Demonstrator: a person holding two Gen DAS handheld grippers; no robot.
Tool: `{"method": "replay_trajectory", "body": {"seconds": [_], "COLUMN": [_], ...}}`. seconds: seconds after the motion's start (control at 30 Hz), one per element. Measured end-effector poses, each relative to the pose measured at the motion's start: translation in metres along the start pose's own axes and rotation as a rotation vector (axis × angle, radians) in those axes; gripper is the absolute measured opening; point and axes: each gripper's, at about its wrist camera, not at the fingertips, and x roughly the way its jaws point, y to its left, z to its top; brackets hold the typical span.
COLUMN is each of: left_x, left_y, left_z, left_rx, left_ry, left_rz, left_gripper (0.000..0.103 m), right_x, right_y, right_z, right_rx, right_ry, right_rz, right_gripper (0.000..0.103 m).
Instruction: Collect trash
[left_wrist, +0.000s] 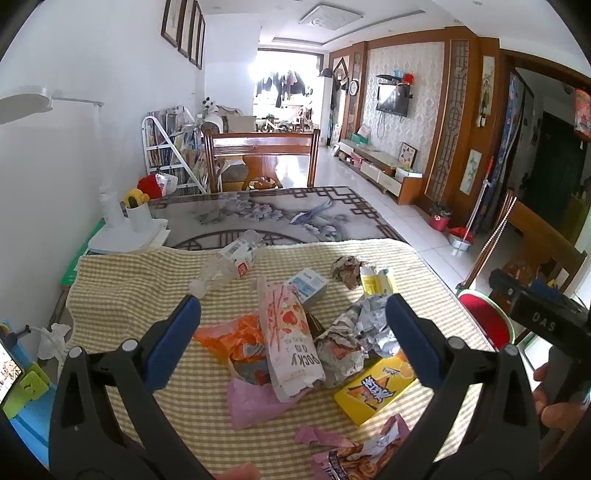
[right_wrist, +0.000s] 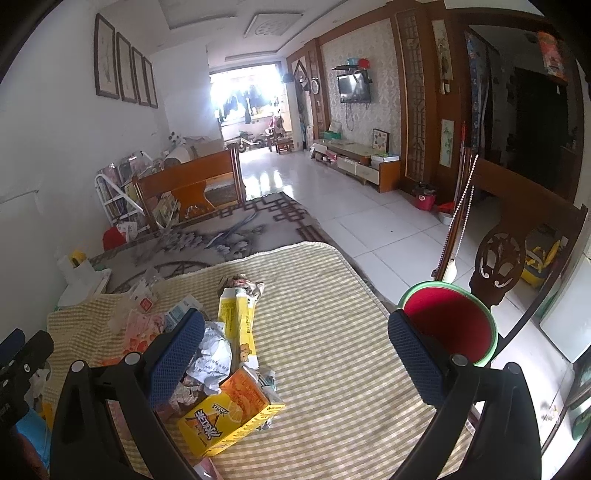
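My left gripper (left_wrist: 291, 343) stands with its jaws wide apart and holds nothing; its blue pads (left_wrist: 173, 341) frame the trash pile at the centre of the left wrist frame. My right gripper (right_wrist: 295, 360) is likewise spread wide and empty, above the checked cloth (right_wrist: 332, 302) at the lower centre of its frame.

Trash, all lying on the cloth:
- A pink Pocky packet (left_wrist: 290, 336) at centre, tilted, lying over an orange wrapper (left_wrist: 236, 332) and a pink bag (left_wrist: 251, 400).
- A yellow juice carton (left_wrist: 373, 387) lower right of centre, touching a crumpled paper wad (left_wrist: 343, 350) with crushed foil (left_wrist: 373, 321) just above it.
- A small blue-and-white carton (left_wrist: 308, 286) just above the Pocky packet.
- A crushed clear bottle (left_wrist: 229, 264) upper left of the pile.
- A crumpled paper ball (left_wrist: 345, 273) beside a yellow-and-white package (left_wrist: 375, 280), upper right of the pile.
- A snack bag (left_wrist: 360, 458) at the bottom edge, beside a torn pink scrap; its print is too blurred to read.

In the right wrist view, the red basin with a green rim (right_wrist: 448, 325) sits at the right of the frame, beyond the cloth's edge, partly behind my right-hand pad. The pile lies to the lower left, the juice carton nearest.

A white cup (left_wrist: 138, 218) stands at the middle left of the left wrist frame, off the cloth.
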Motion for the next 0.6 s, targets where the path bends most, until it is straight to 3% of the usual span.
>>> {"method": "replay_trajectory", "body": {"seconds": [0.6], "left_x": [0.006], "left_y": [0.013], "left_z": [-0.006], "left_rx": [-0.016], "left_ry": [0.045], "left_rz": [0.031], "left_gripper": [0.098], "right_x": [0.008], "right_y": [0.012], "right_z": [-0.009], "right_rx": [-0.036], "right_ry": [0.053], "right_rz": [0.025], "right_gripper": [0.096]}}
